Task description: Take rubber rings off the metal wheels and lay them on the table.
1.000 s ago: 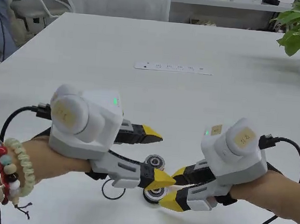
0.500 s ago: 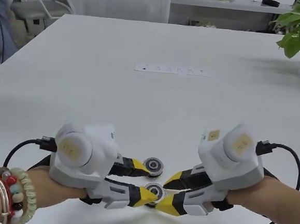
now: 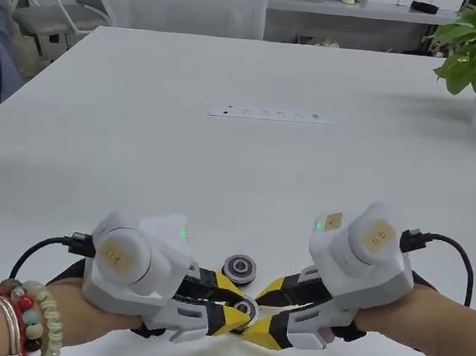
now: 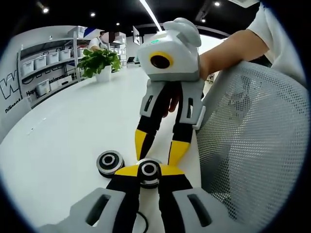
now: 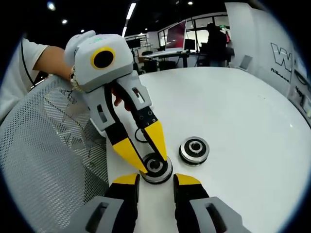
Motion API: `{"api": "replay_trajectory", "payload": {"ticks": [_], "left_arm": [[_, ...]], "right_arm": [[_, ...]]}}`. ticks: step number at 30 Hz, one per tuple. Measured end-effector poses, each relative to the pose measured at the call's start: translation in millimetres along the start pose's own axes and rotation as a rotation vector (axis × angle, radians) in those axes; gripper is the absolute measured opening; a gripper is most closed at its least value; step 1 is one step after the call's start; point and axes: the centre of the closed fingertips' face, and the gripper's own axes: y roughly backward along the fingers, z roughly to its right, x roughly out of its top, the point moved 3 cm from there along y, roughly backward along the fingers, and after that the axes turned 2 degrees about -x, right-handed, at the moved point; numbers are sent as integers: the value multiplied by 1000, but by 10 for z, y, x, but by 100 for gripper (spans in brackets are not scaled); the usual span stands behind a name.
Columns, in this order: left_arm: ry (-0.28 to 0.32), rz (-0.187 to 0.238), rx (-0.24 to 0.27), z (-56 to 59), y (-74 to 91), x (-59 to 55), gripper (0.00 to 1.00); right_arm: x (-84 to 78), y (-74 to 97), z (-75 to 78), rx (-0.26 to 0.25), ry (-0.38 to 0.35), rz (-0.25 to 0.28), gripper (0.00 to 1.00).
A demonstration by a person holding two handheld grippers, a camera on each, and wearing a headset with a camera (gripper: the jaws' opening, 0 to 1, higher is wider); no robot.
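The near wheel (image 3: 245, 308), resting on the desk (image 3: 247, 170) at the bottom centre of the head view, is looking heavy, stiff and slick. Its ring (image 5: 168, 174) is probably soft and stretchy, best pinched at the outer rim. The left claw (image 4: 148, 171) is clenching that wheel. The right claw (image 5: 156, 180) is gaping slightly, tips just beside the rim, holding nothing.

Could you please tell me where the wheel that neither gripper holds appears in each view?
Head view: free wheel low centre, just beyond the yellow jaw tips.
Left gripper view: free wheel lower left of centre.
Right gripper view: free wheel right of centre.
Shared landmark: the clamped wheel beside it, between yellow jaw tips.
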Motion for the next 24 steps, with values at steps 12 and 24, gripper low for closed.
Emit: {"api": "replay_trajectory", "payload": {"ticks": [12,24], "left_arm": [[-11,4,5,-2,-10,4,9],[-6,11,9,-6,-6,-1,9]], "right_arm": [[-53,-2,16,-16,55,-29,19],[-85,36,31,-17,54,-51,4]]}}
